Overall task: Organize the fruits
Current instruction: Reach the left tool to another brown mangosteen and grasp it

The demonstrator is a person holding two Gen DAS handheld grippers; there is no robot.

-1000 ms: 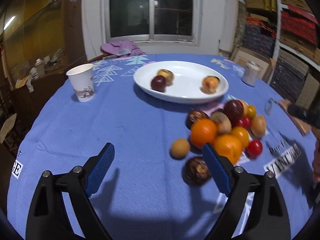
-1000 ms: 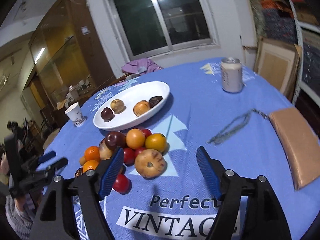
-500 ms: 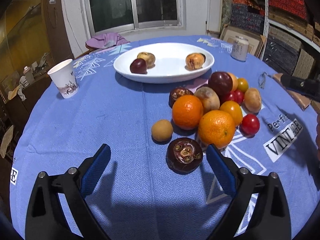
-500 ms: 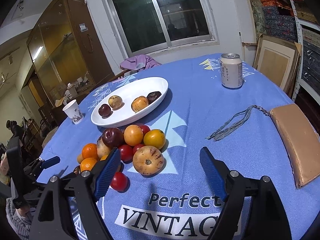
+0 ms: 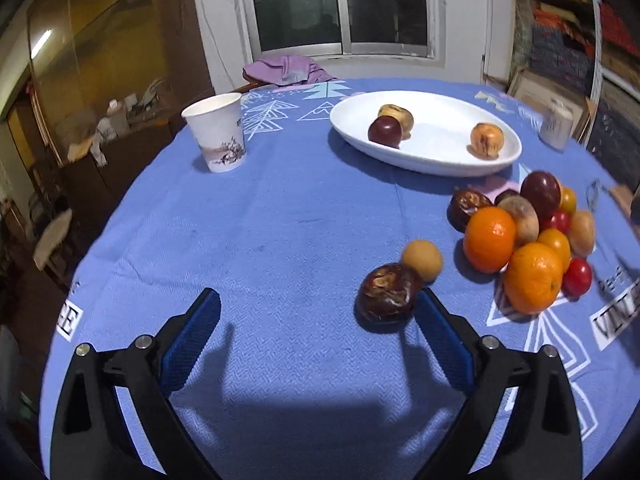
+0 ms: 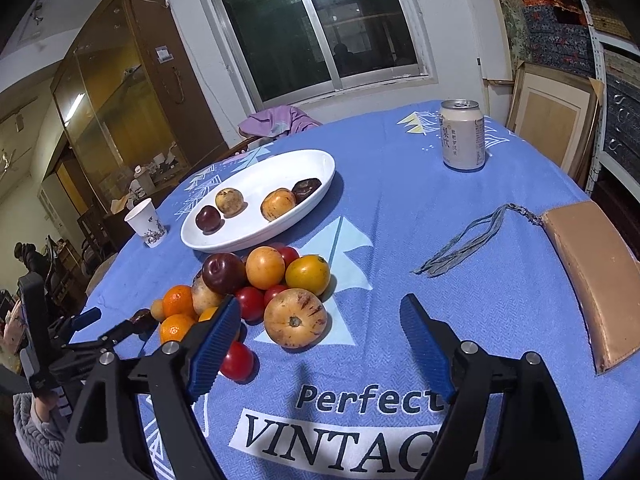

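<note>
Left wrist view, left claw (image 5: 318,312) spread apart, dark round fruit (image 5: 386,293) touching its right finger, no clear long axis.

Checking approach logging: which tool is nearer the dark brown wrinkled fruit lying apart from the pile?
Left. The left tool has it just inside its right finger; the dark brown wrinkled fruit lies far beyond the right tool.

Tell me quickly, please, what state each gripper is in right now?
Left gripper: open, holding nothing; the dark brown fruit sits by one of its fingers.
Right gripper: open, holding nothing.
</note>
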